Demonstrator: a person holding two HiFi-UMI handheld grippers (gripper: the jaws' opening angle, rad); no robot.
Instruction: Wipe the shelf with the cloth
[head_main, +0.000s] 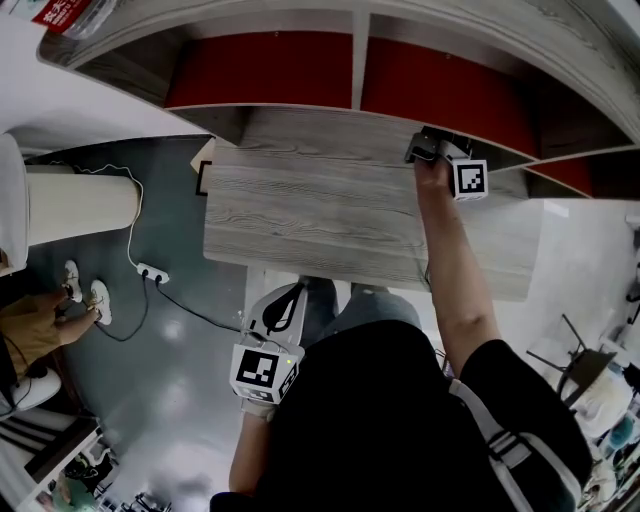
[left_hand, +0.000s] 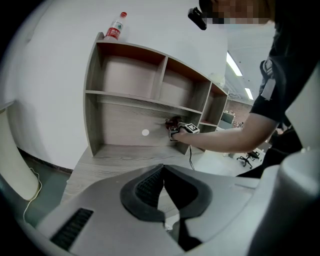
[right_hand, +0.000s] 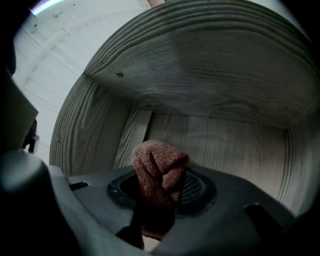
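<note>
A wood-grain shelf unit (head_main: 330, 215) with red back panels stands in front of me. My right gripper (head_main: 432, 150) reaches into a lower compartment, under the middle board. It is shut on a reddish-brown cloth (right_hand: 159, 165), which bulges out between the jaws close to the compartment's back wall (right_hand: 225, 145). In the left gripper view, the same cloth (left_hand: 173, 122) shows as a dark red spot at the right gripper (left_hand: 176, 131). My left gripper (head_main: 288, 298) hangs low by my body, away from the shelf. Its jaws (left_hand: 162, 167) meet with nothing between them.
A plastic bottle (left_hand: 115, 27) stands on top of the shelf unit. On the grey floor to the left lie a power strip (head_main: 152, 272) and its cable, beside a white cylinder (head_main: 80, 205). Someone's feet (head_main: 85, 290) are at the far left. An office chair (head_main: 575, 365) stands at the right.
</note>
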